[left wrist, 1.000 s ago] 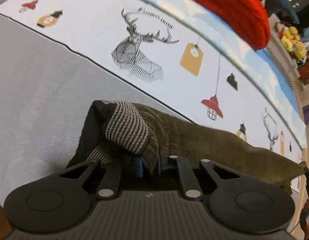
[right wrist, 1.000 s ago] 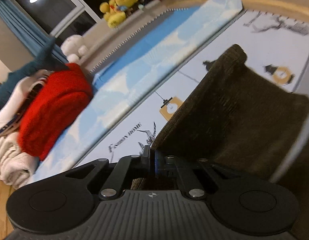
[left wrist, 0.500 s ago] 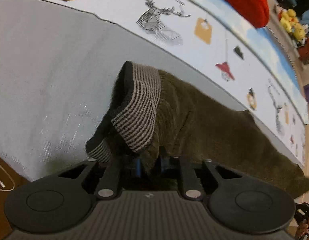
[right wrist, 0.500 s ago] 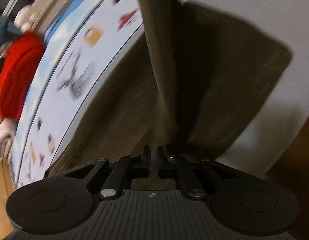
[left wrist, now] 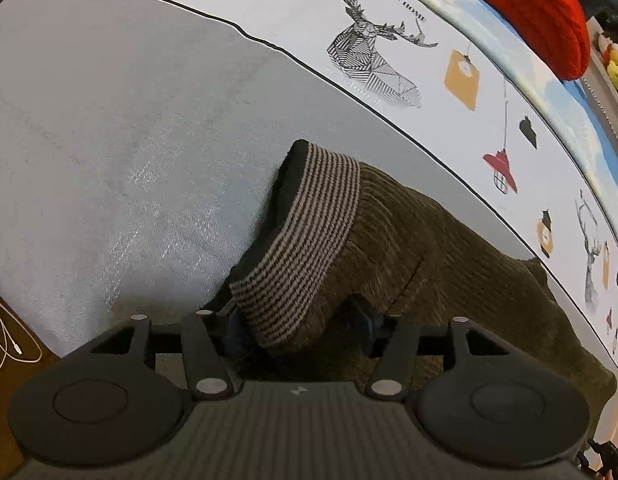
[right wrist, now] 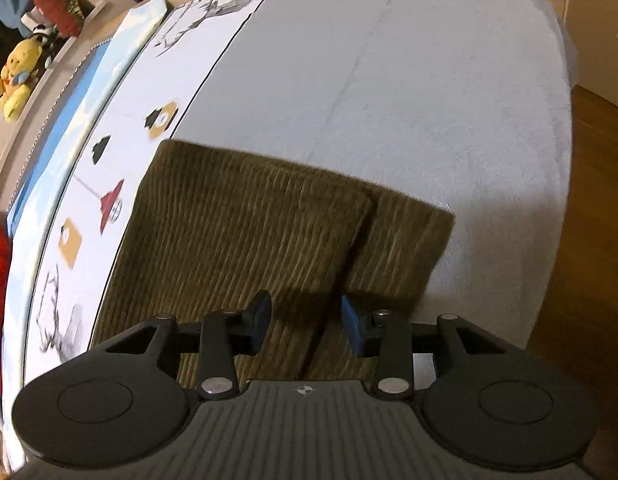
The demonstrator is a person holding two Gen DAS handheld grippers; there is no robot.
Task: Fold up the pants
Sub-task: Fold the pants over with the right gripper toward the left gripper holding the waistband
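Pants (right wrist: 249, 232) lie folded flat on the grey bed cover (left wrist: 109, 120), legs stacked so you can double them next. Your right gripper (right wrist: 305, 320) hovers above them, jaws apart and empty. Your left gripper (left wrist: 297, 320) stands spread around the striped waistband (left wrist: 305, 240), seemingly unclamped, though cloth hides the pads.

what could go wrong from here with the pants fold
The striped waistband stands humped between the open fingers of the left tool; it may spring back or catch on a finger when the tool leaves.

In the right wrist view the top layer of the pants sits offset from the layer beneath, so the fold may end up uneven.

The open right tool hovers close over the cloth and could drag it when it moves.
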